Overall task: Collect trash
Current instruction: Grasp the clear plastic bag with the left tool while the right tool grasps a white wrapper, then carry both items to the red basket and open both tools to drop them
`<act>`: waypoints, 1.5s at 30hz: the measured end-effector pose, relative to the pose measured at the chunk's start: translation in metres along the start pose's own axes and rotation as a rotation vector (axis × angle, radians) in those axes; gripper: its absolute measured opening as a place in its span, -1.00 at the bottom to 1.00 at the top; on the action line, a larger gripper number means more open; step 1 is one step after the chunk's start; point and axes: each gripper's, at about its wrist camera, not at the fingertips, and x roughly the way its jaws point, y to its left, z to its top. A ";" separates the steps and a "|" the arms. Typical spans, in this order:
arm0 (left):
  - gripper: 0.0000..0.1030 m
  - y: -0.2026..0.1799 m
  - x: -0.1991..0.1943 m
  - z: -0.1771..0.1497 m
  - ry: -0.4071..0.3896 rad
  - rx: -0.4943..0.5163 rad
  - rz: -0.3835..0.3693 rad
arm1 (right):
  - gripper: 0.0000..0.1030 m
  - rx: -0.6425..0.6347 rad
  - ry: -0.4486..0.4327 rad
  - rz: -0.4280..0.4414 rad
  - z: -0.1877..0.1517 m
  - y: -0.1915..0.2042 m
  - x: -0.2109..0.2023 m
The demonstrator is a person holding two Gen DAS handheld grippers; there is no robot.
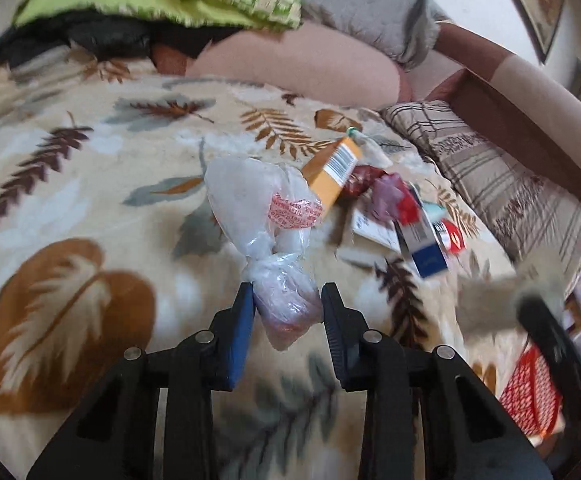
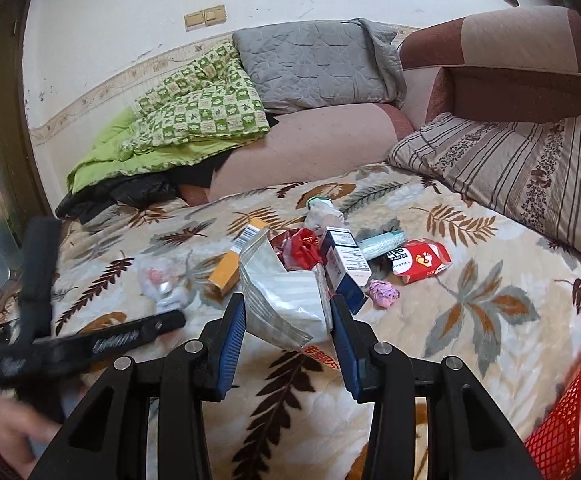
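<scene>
**Two grippers, two pieces of trash on the bed**

The left gripper (image 1: 286, 312) is closed on the near end of a knotted clear bag (image 1: 264, 220); both pads touch its bunched plastic, and the rest of the bag, with red print on it, stretches away over the leaf-print blanket (image 1: 70, 184). Only the left wrist view shows this grip. In the right wrist view the same bag (image 2: 158, 284) is a pale blur on the left, with the left gripper's black body (image 2: 102, 340) crossing in front of it and a hand (image 2: 10, 436) at the near left corner.

The right gripper (image 2: 288, 316) is clamped on a silver pouch (image 2: 282, 292), whose open top stands up toward the pile. This hold shows only in the right wrist view; the left wrist view catches the right tool just as a dark blur at its right edge.

Beyond both grippers lies the rest of the trash: an orange box (image 1: 332, 170), a blue-and-white box (image 2: 344, 268), red wrappers (image 2: 300, 246), a pink wad (image 2: 384, 294) and a red packet (image 2: 420, 260), the last clear only from the right wrist.

A red mesh basket (image 2: 570, 412) sits at the near right edge of the bed; the left wrist view shows it (image 1: 530, 392) too. A striped pillow (image 2: 510, 168) lies far right, a green quilt (image 2: 186, 116) far left.
</scene>
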 end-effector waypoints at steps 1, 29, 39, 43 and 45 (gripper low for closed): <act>-0.36 -0.005 -0.008 -0.006 -0.017 0.026 0.009 | -0.11 0.003 -0.002 0.005 -0.001 0.000 -0.002; -0.36 -0.058 -0.027 -0.047 -0.090 0.280 0.092 | -0.11 0.221 0.074 0.053 -0.014 -0.046 -0.009; -0.36 -0.059 -0.026 -0.047 -0.086 0.285 0.086 | -0.11 0.224 0.078 0.055 -0.015 -0.047 -0.007; -0.36 -0.059 -0.025 -0.047 -0.085 0.286 0.087 | -0.11 0.227 0.076 0.055 -0.015 -0.046 -0.008; -0.36 -0.059 -0.025 -0.047 -0.087 0.286 0.087 | -0.11 0.227 0.077 0.056 -0.015 -0.046 -0.008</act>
